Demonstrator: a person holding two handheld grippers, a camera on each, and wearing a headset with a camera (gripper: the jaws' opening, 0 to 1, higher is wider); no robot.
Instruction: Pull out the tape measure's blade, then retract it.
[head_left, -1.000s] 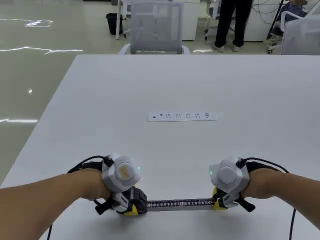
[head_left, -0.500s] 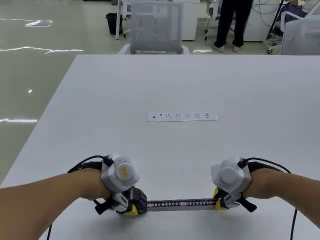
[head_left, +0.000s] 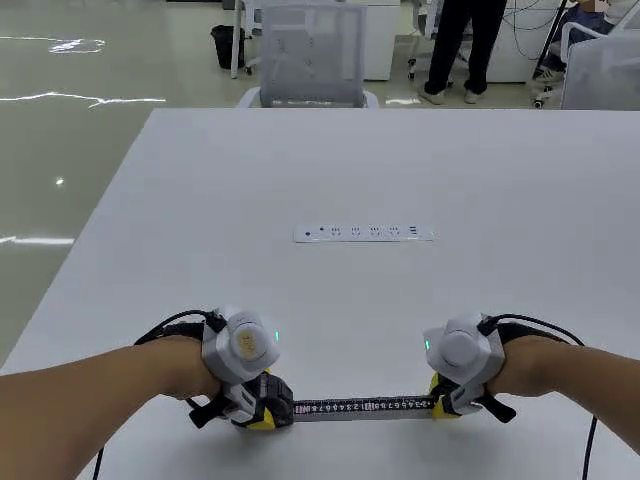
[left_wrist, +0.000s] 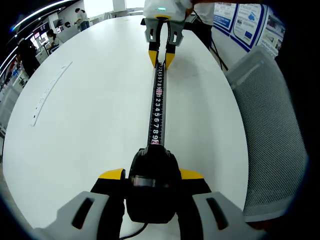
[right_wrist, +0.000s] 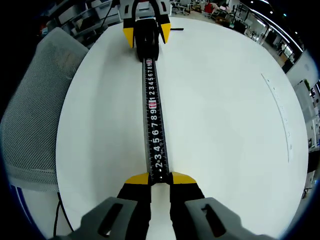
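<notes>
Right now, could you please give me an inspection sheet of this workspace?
Surface: white table, with a socket strip set in its middle.
Job's things: tape measure case in the left gripper; blade drawn out flat across the table to the right gripper.
Clutter: nothing seen.
Grippers: left fingers shut on the case; right fingers shut on the blade's tip.
Cables: a black cable loops at each wrist.
Surroundings: mesh chair at the far edge, a person standing beyond, shiny floor.
</notes>
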